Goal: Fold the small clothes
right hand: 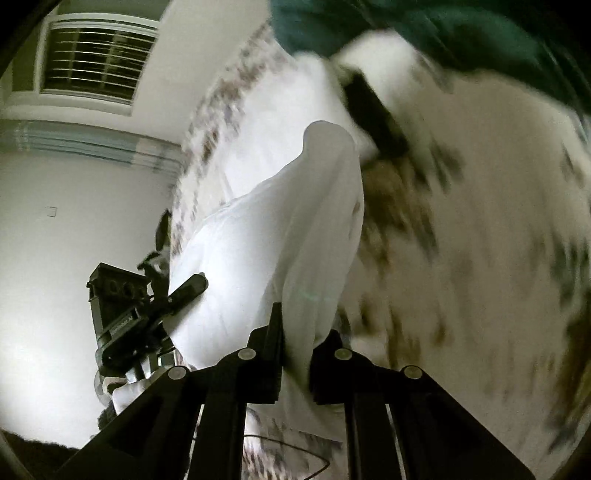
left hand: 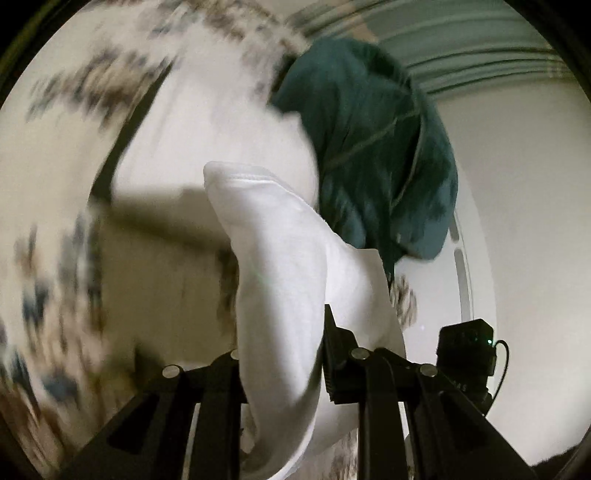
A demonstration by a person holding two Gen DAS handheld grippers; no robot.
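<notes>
In the left wrist view, the left gripper (left hand: 284, 354) is clamped on a white garment (left hand: 280, 266) that rises toward 12 o'clock, lifted off the patterned bedcover (left hand: 74, 258); a teal garment (left hand: 373, 147) lies heaped at 1 o'clock, unfolded. The other gripper's body shows at 4 o'clock. In the right wrist view, the right gripper (right hand: 297, 343) likewise pinches the same white garment (right hand: 295, 229), which bulges toward 11 o'clock; the left tool (right hand: 147, 306) sits at 8 o'clock. Judging from this, folding has barely begun: the cloth hangs bunched, no crease laid. The teal heap (right hand: 406, 26) at 1 o'clock crowds the laying space.
</notes>
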